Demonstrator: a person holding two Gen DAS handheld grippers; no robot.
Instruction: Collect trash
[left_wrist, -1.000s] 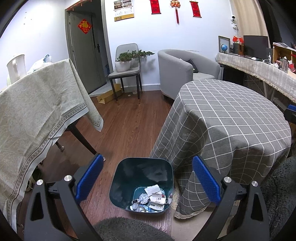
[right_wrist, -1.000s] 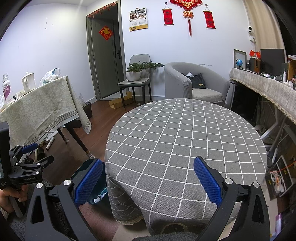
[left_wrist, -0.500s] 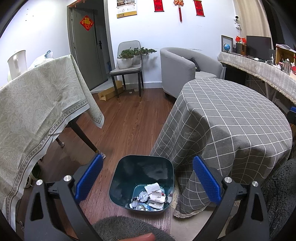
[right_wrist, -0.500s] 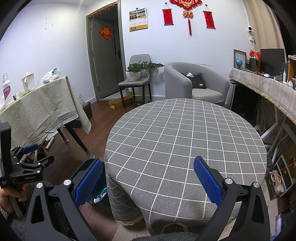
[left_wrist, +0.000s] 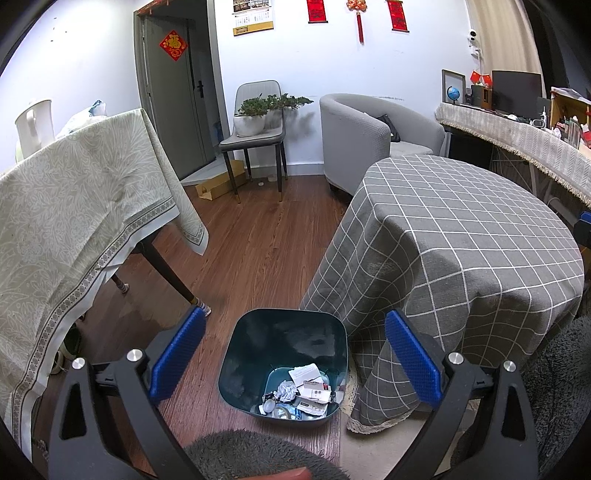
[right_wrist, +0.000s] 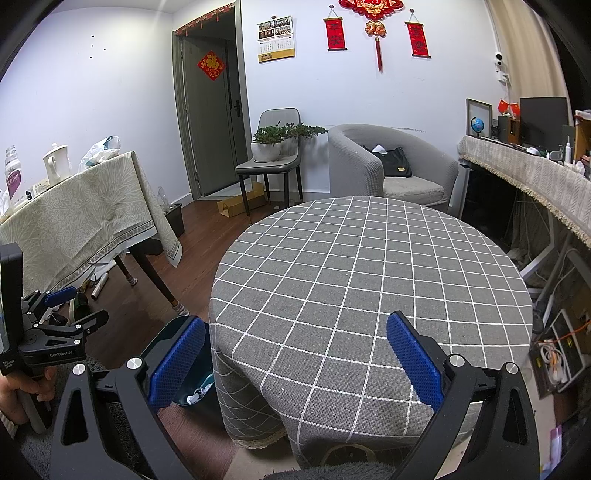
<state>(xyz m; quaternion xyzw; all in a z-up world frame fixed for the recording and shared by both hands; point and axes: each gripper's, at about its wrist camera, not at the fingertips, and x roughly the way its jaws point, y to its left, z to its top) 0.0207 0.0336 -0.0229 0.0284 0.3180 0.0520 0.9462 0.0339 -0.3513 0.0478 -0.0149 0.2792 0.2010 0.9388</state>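
teal plastic, the trash bin (left_wrist: 284, 354) stands upright on the wood floor (left_wrist: 255, 251), open mouth facing up, right between and just beyond the pads of your left tongs (left_wrist: 293, 358). its squarish opening shows no clear long axis. crumpled paper and wrappers (left_wrist: 303, 391) lie loose at the bottom, gathered toward the side nearer you. your left tongs hang above the bin with the blue pads wide apart and nothing between them.

your right tongs (right_wrist: 295, 363) are also spread wide and hold nothing; they hover over the near edge of the round bench with the grey checked cloth (right_wrist: 369, 280). from there, only a slice of the bin shows behind the left pad, just beside the hanging cloth on the bench's left. further left of those tongs you can see your hand (right_wrist: 22, 391) gripping the handle of the other tool.

beyond the left pad of your left tongs stands a second bench under a pale green cloth (left_wrist: 74, 206), well apart from the bin.
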